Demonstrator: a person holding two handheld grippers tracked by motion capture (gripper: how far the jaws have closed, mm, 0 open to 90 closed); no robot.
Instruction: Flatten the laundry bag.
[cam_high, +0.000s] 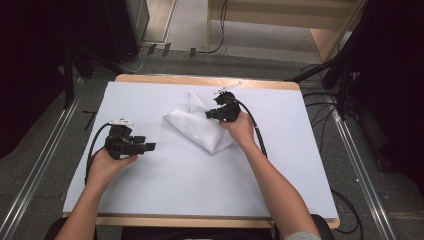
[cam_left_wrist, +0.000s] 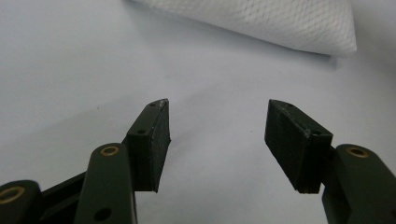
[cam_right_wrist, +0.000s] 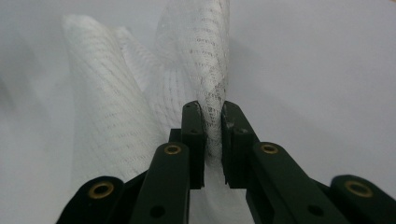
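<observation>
Fingers (cam_right_wrist: 212, 140) of the right gripper (cam_high: 223, 111) are pinched tight on a fold of the white mesh cloth (cam_high: 197, 127), with the fabric squeezed between the two pads and rising past them in a narrow ridge in the right gripper view. Those of the left gripper (cam_high: 131, 145) stand wide apart with nothing between them, hovering over bare sheet.

Largest of all is the bench (cam_high: 210, 81), a wooden top almost wholly covered by a white sheet (cam_high: 200, 185) that leaves only the wood edges showing at the far and near sides. On that sheet, a little beyond the middle and toward the right, lies the cloth, folded into a rough triangle whose point faces the person; its far corner is lifted where the right gripper has it. In the left gripper view one corner of the cloth (cam_left_wrist: 280, 23) lies flat ahead of the open fingers (cam_left_wrist: 156, 140), apart from them.

The right hand (cam_high: 241, 129) rests on the cloth's right edge. The left hand (cam_high: 107, 165) is well to the left of the cloth, near the sheet's left side.
</observation>
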